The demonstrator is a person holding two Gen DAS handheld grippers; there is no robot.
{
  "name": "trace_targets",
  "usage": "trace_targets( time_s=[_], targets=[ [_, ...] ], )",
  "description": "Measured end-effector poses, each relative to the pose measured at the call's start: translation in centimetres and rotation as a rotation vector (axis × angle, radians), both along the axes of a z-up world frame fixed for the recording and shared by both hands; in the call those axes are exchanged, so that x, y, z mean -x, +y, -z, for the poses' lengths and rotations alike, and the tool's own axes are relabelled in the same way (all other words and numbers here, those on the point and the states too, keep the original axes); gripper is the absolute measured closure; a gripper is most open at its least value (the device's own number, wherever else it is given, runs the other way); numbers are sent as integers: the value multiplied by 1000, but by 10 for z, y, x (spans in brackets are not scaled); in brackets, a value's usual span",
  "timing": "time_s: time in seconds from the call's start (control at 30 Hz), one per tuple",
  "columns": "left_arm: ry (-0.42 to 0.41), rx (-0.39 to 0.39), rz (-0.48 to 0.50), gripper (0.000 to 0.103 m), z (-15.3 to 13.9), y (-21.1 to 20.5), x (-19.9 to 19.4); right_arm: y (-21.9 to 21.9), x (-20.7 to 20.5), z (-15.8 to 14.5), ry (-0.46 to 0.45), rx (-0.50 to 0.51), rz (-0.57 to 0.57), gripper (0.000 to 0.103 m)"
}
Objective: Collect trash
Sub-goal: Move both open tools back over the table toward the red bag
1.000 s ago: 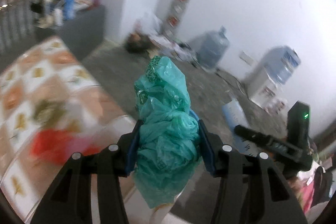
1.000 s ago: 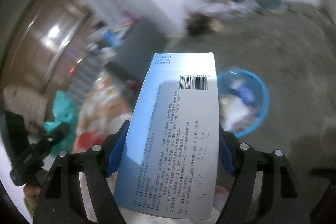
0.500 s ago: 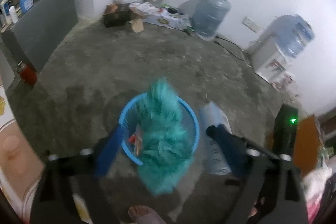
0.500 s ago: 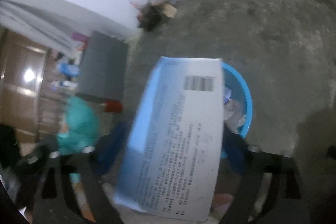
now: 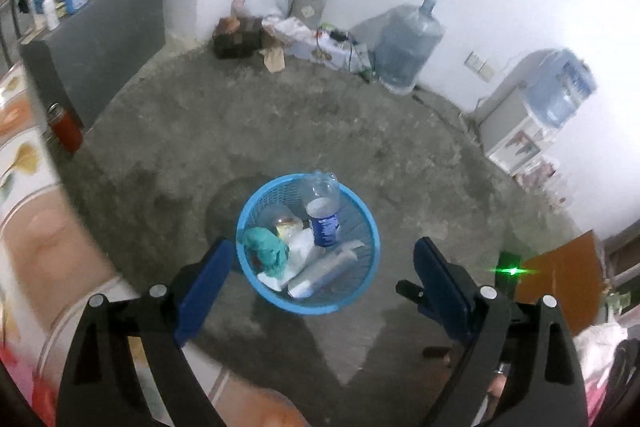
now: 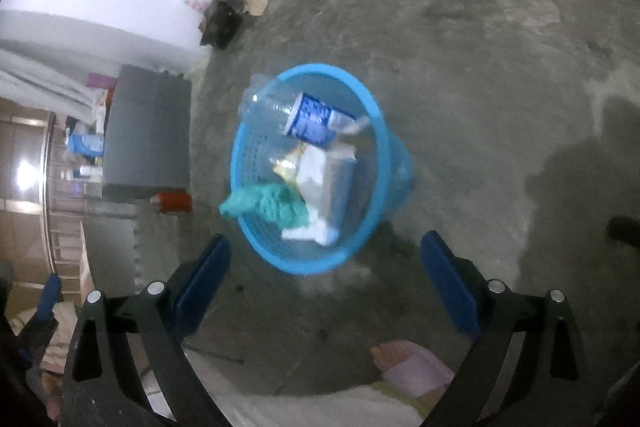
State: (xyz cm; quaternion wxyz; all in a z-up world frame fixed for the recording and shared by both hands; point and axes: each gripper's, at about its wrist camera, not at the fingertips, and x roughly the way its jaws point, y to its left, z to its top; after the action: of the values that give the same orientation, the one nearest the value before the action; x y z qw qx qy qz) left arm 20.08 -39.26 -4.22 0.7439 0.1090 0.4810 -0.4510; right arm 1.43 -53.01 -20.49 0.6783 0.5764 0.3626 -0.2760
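With the crumpled teal plastic bag (image 5: 264,247) and white-and-blue cardboard box (image 5: 320,269) lying in the round blue plastic basket (image 5: 362,291), left gripper (image 5: 320,279) and right gripper (image 6: 324,275) hang wide open and empty, so the drop looks finished and fetching more trash comes next.

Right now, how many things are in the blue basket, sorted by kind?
In the blue basket, as far as the views show:
Plastic bottle: 1
Green plastic bag: 1
Light blue box: 1
Clear cup with yellow inside: 1
White paper piece: 1
Total: 5; anything underneath is hidden.
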Motion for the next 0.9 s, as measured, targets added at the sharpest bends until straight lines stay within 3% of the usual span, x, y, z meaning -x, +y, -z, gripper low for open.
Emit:
trace_targets(
  time_s=[0.2, 0.53, 0.7, 0.9],
  targets=[
    [-13, 27, -123, 13, -15, 104, 18, 15, -12, -39, -11, 98, -103, 12],
    [-20, 85, -460, 13, -11, 281, 42, 80, -70, -140, -203, 301, -409, 12],
    [64, 140, -518, 13, 1, 319, 44, 134, -107, -167, -272, 330, -616, 12],
    [39, 175, -539, 14, -5, 339, 44, 192, -146, -189, -317, 353, -807, 15]
  ],
)
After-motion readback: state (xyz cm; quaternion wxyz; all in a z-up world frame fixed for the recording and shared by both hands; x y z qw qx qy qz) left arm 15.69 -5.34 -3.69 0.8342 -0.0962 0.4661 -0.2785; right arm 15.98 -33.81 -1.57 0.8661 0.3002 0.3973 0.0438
